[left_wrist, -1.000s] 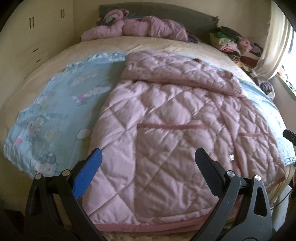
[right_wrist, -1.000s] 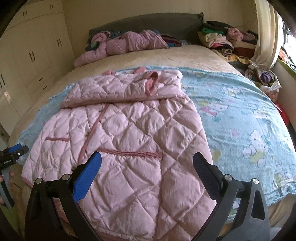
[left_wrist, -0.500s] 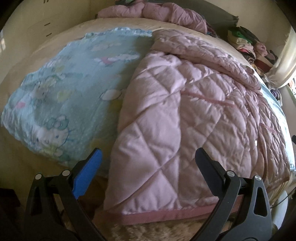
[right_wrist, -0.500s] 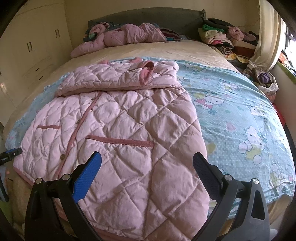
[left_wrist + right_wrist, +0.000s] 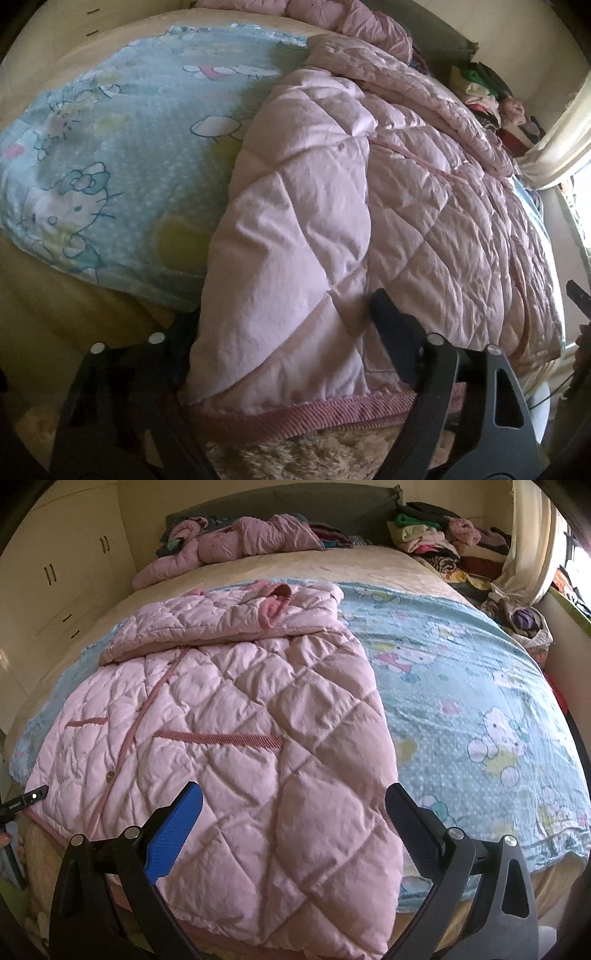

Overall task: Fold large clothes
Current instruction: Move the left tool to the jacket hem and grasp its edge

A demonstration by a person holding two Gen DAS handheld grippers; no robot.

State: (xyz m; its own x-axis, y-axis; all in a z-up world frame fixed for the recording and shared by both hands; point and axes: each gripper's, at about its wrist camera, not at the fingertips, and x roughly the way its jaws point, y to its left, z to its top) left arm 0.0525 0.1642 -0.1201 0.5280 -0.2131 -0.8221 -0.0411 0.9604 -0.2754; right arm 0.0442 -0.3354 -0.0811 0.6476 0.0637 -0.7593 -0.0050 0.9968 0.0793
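A pink quilted coat [image 5: 406, 184] lies flat on a blue cartoon blanket [image 5: 129, 129], its sleeves folded across the top [image 5: 221, 620]. My left gripper [image 5: 284, 310] is at the coat's near left hem corner, and its jaws are closing on it. The padded corner bulges between them. The black fingertip [image 5: 384, 314] presses into the fabric, and the other finger is hidden under the coat's edge. My right gripper [image 5: 291, 790] hovers open just above the coat's near right part [image 5: 295, 849], with nothing between its fingers. In the right wrist view the left gripper's tip [image 5: 33, 797] shows at the far left.
The blanket [image 5: 461, 683] covers the bed's right half. Another pink garment [image 5: 240, 539] lies by the headboard, and a pile of clothes [image 5: 443, 542] sits at the back right near a curtain [image 5: 528, 535]. Cupboards [image 5: 55, 572] stand on the left. A fluffy beige rug [image 5: 314, 454] lies below the hem.
My left gripper has dropped and moved in on the coat's hem corner; its jaws have narrowed around the fabric, which now bulges and hides the blue finger. The right gripper has sunk slightly toward the coat.
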